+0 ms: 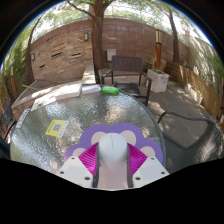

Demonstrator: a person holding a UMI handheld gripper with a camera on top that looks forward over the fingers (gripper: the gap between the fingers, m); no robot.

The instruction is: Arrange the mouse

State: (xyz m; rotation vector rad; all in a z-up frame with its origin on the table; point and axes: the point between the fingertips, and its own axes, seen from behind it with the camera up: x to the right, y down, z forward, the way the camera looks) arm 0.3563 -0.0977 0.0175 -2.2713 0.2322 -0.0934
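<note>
The gripper [112, 168] is clamping a white plastic computer mouse [113, 157] between its pink pads [88, 160] — both appear to be pressing its sides. It is hovering over a purple round mouse mat [122, 136] lying on the round frosted-glass worktop [60, 108], with a yellow square note [56, 127] off to the left. Judging the risk: the mouse's smooth curved shell could be slipping in the grip, or landing off the mat's middle — a hurried release would be causing that.
</note>
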